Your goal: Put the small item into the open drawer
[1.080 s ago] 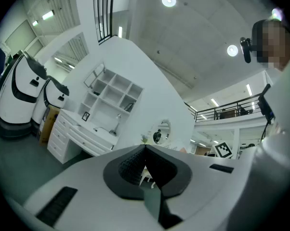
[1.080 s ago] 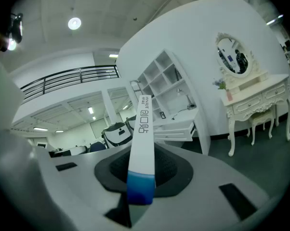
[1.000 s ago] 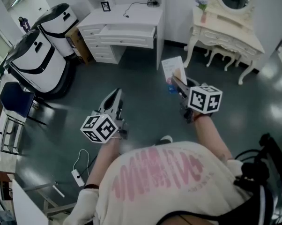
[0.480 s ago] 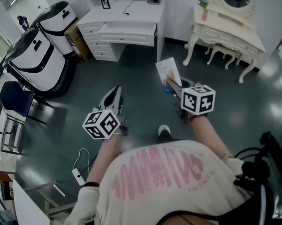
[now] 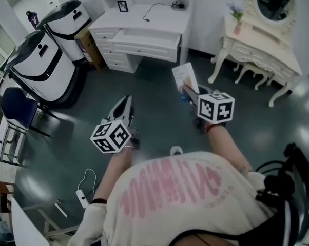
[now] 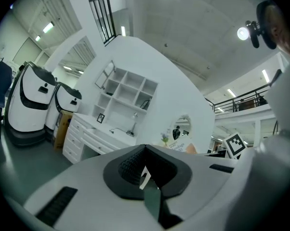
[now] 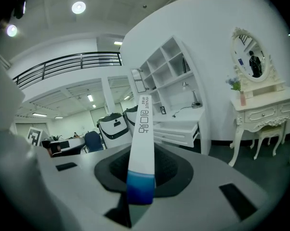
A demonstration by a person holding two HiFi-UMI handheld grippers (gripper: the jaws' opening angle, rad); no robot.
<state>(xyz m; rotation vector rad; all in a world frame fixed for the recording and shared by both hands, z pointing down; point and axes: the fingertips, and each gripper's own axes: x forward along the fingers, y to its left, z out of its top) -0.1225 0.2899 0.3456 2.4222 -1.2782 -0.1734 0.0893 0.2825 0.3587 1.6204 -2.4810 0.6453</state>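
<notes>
My right gripper (image 5: 189, 92) pinches a flat white packet (image 5: 185, 76), its long side pointing away. The open desk drawer (image 5: 144, 47) lies far ahead, slightly left. My left gripper (image 5: 124, 103) is closed, empty.

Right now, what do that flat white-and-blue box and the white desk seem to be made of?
The flat box looks like thin printed card with a slight sheen: it has sharp edges, dark lettering and a blue band. The white desk looks like painted wood or board, smooth satin white with crisp panelled drawer fronts; which of the two, I cannot tell.
</notes>
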